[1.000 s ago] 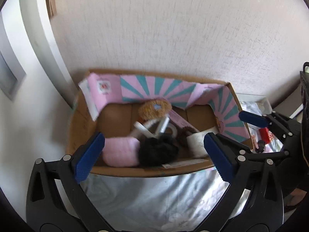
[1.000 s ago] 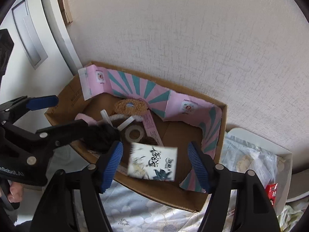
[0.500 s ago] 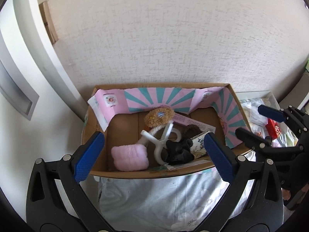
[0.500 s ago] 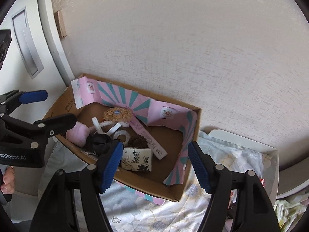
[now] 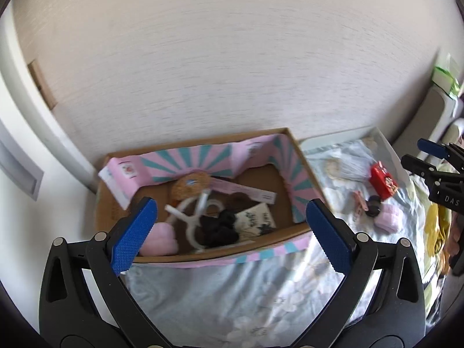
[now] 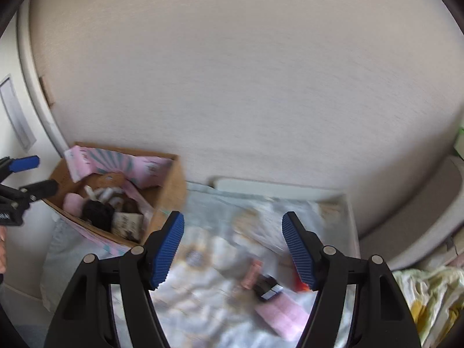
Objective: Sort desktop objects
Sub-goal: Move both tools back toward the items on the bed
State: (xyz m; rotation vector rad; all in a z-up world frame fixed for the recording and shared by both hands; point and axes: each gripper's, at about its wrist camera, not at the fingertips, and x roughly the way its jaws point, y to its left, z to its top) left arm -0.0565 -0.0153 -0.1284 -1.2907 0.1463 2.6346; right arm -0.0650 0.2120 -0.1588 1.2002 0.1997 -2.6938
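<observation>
The cardboard box (image 5: 298, 156) now holds the patterned packet (image 5: 256, 219), dropped a second ago. The right gripper (image 6: 233, 250), jaws apart and empty, has swung over the leftover items: red box (image 5: 383, 180), pink pouch (image 5: 388, 221). The left gripper (image 5: 232, 233) is likewise apart and empty.

Cardboard box (image 5: 298, 156), pink-and-teal lined, stands open against the wall. Inside: pink plush (image 5: 159, 239), black scrunchie (image 5: 216, 226), white clip (image 5: 188, 217), patterned packet (image 5: 256, 220). On the flowered cloth right of it: red carton (image 5: 383, 180), pink block (image 5: 388, 221).
</observation>
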